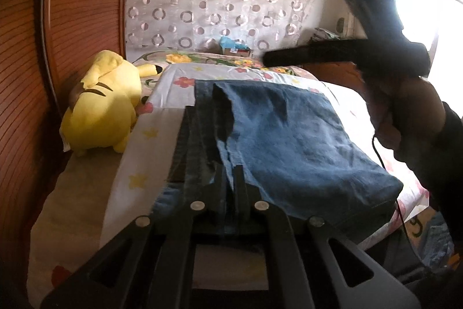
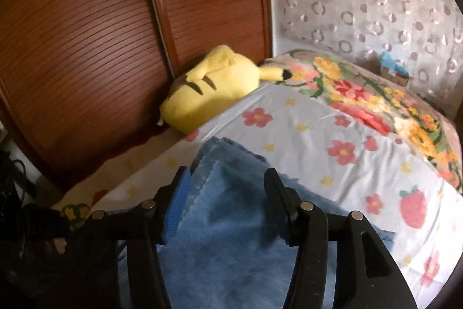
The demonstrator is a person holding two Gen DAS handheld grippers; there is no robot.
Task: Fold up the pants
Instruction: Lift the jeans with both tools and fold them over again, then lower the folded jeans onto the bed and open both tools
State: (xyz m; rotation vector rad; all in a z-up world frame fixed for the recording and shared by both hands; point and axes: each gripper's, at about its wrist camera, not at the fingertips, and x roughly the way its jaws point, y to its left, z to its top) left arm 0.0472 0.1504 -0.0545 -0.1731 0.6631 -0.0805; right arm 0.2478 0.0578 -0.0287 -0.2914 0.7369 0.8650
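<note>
Left claw [image 1: 230, 178] pinches one jeans [image 1: 289, 135]; right claw [image 2: 227, 199] gapes

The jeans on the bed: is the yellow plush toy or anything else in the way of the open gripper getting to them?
No. The right gripper hangs open right over the jeans, nothing between them. The yellow plush toy lies off to the side by the wooden doors, apart from the jeans.

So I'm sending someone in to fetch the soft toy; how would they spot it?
Start at the bed with the flowered sheet, then look to its edge by the slatted wooden wardrobe doors. The yellow plush toy lies there, beyond the folded jeans: the only bright yellow thing, with dark stripes and a black-tipped ear.
</note>
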